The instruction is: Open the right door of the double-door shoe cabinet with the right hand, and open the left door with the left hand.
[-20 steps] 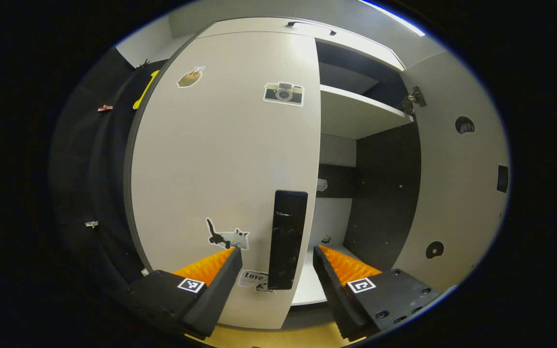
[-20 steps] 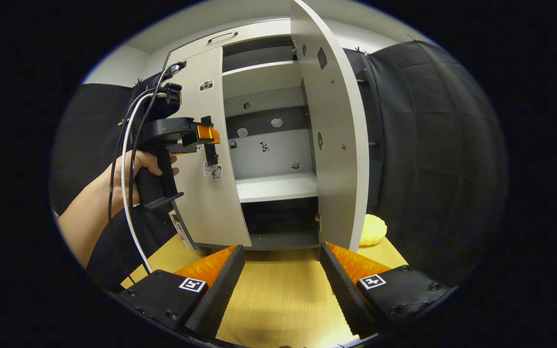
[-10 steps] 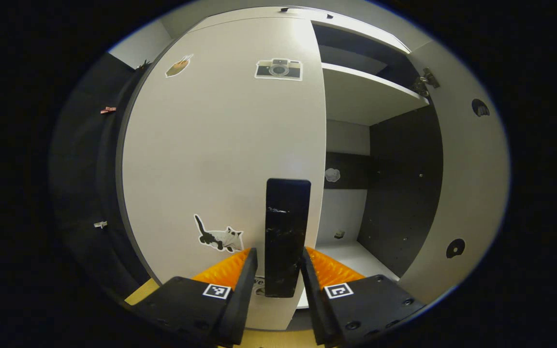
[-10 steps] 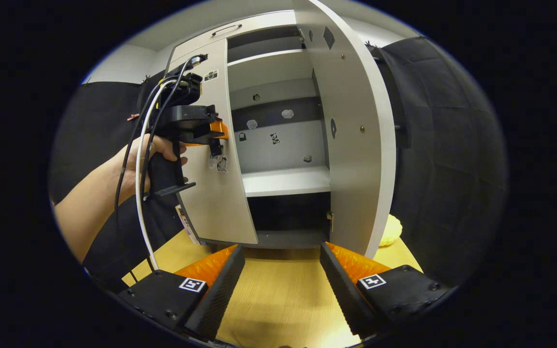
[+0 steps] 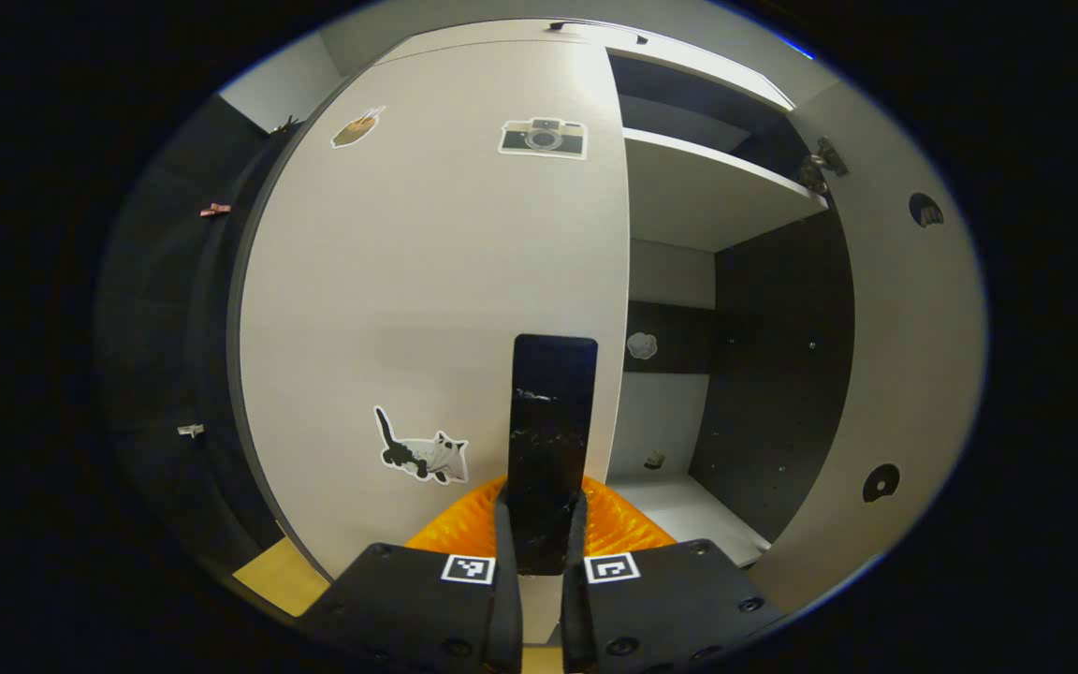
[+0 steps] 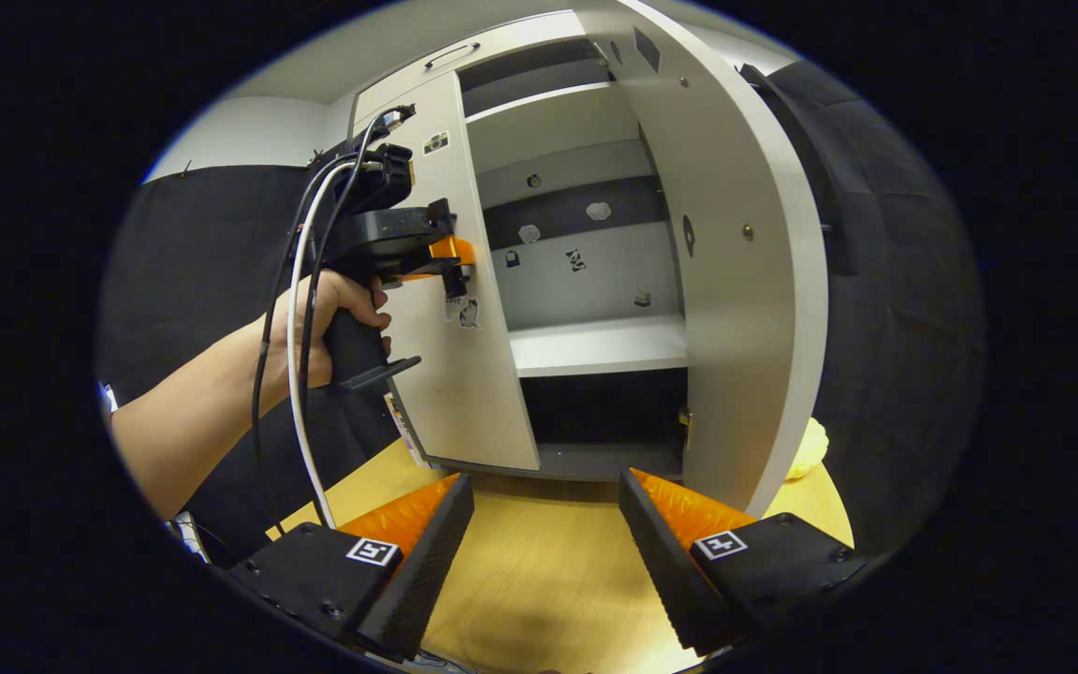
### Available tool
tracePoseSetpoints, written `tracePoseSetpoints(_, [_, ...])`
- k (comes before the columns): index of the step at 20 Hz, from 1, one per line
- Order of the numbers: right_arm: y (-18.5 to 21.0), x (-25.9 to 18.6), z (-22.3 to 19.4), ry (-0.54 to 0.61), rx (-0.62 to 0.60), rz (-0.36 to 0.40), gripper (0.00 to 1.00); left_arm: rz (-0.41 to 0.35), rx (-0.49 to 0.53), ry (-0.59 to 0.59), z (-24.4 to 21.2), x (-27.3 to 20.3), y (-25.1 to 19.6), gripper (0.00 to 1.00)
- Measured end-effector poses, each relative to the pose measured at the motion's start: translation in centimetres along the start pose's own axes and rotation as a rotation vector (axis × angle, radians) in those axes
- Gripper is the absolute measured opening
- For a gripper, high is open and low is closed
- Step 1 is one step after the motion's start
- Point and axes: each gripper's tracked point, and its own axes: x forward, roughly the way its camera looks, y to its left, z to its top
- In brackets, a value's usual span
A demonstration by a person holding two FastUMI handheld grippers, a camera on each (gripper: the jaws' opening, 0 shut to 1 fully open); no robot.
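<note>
The white left door (image 5: pixel 427 281) of the shoe cabinet bears stickers and a black upright handle (image 5: pixel 548 440). My left gripper (image 5: pixel 541 524) is shut on that handle's lower part, one finger pressing each side. The right door (image 5: pixel 895 309) stands swung open, baring the shelves (image 5: pixel 707 187). In the right gripper view a hand (image 6: pixel 324 318) holds the left gripper (image 6: pixel 450 267) against the left door (image 6: pixel 464 374), and the right door (image 6: pixel 745 281) stands wide open. My right gripper (image 6: pixel 546 510) hangs open over the wooden floor (image 6: pixel 539 580), away from the cabinet.
Black cloth walls flank the cabinet on both sides. A yellow soft object (image 6: pixel 806 449) lies on the floor behind the open right door. A white cable (image 6: pixel 300 374) trails down from the left gripper. A drawer handle (image 6: pixel 450 54) sits on top of the cabinet front.
My left gripper moved up to the left door's handle and its fingers came together on it. The right gripper drifted back and a little left, staying open.
</note>
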Motion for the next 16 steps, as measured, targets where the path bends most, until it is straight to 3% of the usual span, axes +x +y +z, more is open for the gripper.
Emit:
tracePoseSetpoints(3, [0.7, -0.6, -0.3, 0.002, -0.022, 0.008, 0.99, 0.003, 0.008, 0.014, -0.1, 0.0, 0.1, 0.09])
tracePoseSetpoints(7, [-0.1, -0.2, 0.7, -0.010, -0.031, -0.043, 0.98, -0.005, -0.047, 0.006, 0.0, -0.3, 0.2, 0.08])
tracePoseSetpoints(16, [-0.7, -1.5, 3.2, -0.084, -0.069, -0.223, 0.99, -0.084, -0.028, 0.001, -0.1, -1.8, 1.4, 0.08])
